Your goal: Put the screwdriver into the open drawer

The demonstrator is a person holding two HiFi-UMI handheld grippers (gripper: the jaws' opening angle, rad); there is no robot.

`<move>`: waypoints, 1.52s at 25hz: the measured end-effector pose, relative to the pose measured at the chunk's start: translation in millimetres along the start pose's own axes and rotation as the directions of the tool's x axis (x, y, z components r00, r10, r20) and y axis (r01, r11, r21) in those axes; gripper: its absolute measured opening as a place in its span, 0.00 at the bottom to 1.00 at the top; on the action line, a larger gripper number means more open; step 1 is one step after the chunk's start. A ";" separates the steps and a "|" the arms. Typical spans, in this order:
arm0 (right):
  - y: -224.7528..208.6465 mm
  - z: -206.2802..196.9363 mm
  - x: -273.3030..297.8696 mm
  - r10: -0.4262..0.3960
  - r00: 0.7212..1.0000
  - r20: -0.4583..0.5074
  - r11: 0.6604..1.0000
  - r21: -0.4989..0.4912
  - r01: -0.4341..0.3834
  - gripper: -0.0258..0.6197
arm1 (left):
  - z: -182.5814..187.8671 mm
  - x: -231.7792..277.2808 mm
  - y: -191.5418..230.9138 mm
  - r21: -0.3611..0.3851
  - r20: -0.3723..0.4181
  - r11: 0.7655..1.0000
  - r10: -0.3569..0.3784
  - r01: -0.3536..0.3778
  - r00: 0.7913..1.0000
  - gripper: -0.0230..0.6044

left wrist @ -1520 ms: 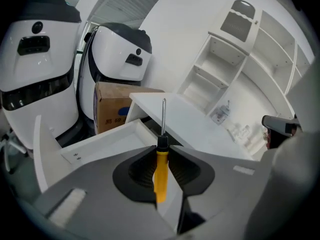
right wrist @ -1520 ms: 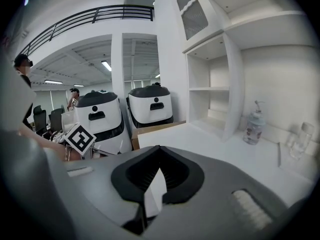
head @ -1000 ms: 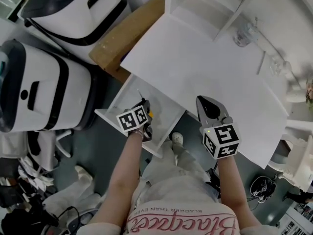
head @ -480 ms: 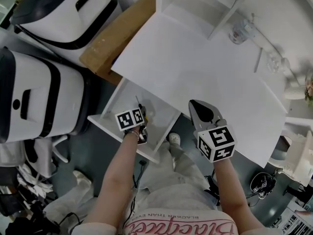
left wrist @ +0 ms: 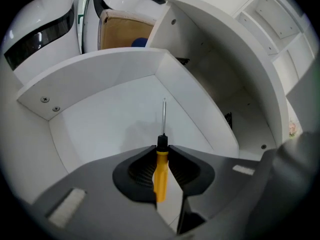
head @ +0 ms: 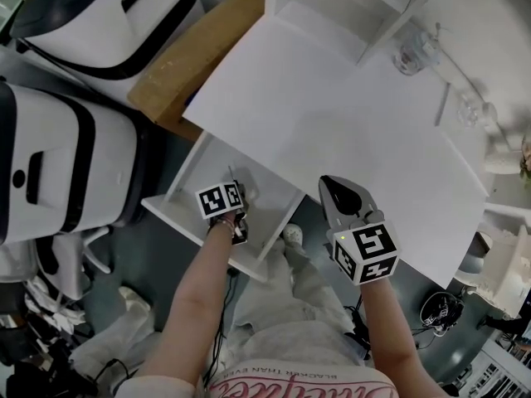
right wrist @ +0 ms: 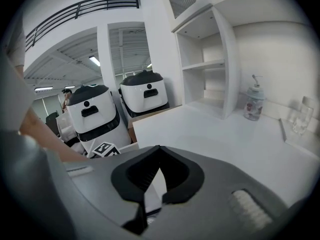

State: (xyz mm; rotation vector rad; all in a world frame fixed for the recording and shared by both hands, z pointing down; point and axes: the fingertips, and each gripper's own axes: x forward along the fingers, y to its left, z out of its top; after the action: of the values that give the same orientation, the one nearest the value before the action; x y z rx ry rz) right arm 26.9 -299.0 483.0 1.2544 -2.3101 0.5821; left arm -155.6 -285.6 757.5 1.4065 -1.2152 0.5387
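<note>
While the left gripper [left wrist: 162, 149] clamps the yellow-handled screwdriver [left wrist: 160, 171], shaft aimed at the floor of the open drawer [left wrist: 100, 119], letting go too high risks a bounce over the near rim. Pressing lower risks jabbing the floor. The right gripper [right wrist: 157, 154], at right, is closed and empty.

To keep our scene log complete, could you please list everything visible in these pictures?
screwdriver: one, yellow handle, pointing into the drawer
drawer: one, white, open, under the table's edge
table: one, white, centre
shelf unit: one, white, at the table's far end
bottle: one, clear, on the table by the shelf unit
glass: at least one, clear, on the table right of the bottle
machines: two, white and black, left of the table
cardboard box: one, brown, between machines and table
left gripper: grey, shut on the screwdriver
right gripper: grey, shut, empty
</note>
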 end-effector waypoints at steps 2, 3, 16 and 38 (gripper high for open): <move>-1.6 -0.3 0.0 -0.003 1.000 0.008 0.999 0.040 0.003 0.04 | -3.2 5.2 6.5 0.011 -0.024 1.000 0.018 -0.018 1.000 0.18; -2.3 0.0 -0.3 -0.006 1.000 0.011 0.999 0.054 0.005 0.04 | -4.5 7.7 9.1 0.017 -0.034 1.000 0.027 -0.026 0.999 0.18; -3.2 -6.1 -3.7 -0.024 1.000 -0.008 0.998 0.059 0.025 0.04 | -12.6 20.6 16.6 0.020 -0.059 0.996 0.093 -0.092 0.994 0.20; 6.4 21.4 -21.8 0.000 0.998 0.055 0.999 0.043 -0.002 0.04 | 13.3 -29.9 -9.2 -0.010 0.053 0.998 0.061 -0.060 0.997 0.34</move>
State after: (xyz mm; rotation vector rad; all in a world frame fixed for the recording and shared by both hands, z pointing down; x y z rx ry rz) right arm 28.1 -293.2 452.4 1.3051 -2.3549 0.6083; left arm -162.4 -288.7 724.4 1.3886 -1.3052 0.5403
